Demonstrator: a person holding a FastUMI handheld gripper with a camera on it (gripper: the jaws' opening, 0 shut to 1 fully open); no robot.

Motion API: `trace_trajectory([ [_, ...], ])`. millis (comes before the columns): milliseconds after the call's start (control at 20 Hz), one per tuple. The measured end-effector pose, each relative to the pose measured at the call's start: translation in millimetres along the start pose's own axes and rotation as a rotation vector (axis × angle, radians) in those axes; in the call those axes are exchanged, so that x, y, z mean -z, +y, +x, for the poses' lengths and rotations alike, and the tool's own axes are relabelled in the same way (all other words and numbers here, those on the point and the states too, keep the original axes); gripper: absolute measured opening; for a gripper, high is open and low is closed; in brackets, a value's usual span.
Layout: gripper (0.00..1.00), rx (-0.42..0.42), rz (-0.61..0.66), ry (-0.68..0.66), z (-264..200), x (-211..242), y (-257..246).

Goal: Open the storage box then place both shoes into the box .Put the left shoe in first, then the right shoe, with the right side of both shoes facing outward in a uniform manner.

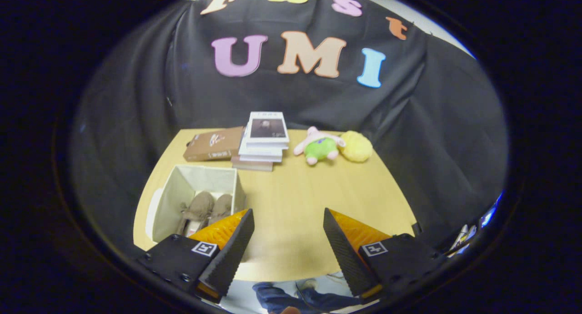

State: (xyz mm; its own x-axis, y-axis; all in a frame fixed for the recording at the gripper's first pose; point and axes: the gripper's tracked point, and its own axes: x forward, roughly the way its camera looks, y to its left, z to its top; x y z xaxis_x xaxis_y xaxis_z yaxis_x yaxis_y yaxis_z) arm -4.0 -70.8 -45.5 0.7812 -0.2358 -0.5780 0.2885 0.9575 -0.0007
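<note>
An open storage box [182, 186] with pale fabric walls stands on the wooden table [300, 200], just ahead of my left finger. Two brown shoes [207, 209] lie side by side inside it, toes pointing away from me. The near part of the box is hidden behind my left finger [227, 250]. My gripper [288, 241] hovers above the table's near edge, open wide, with only bare tabletop between its fingers.
A brown flat box [213, 144] and a stack of books [263, 141] lie at the table's far side, beyond the storage box. A pink-and-green plush toy [318, 148] and a yellow fluffy ball [357, 146] sit to their right. A person's legs [291, 298] show below the table edge.
</note>
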Motion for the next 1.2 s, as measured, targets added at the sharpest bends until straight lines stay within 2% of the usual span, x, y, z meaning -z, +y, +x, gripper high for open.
trace_trajectory([
  [350,0.99,-0.044,0.136,-0.312,-11,-65,-66],
  [550,0.99,-0.154,0.183,-0.538,-33,-98,-67],
  [650,0.99,-0.177,0.174,-0.612,-43,-104,-68],
  [900,0.99,-0.197,0.121,-0.702,-64,-100,-57],
  [1200,0.99,-0.207,0.075,-0.712,-65,-80,-41],
])
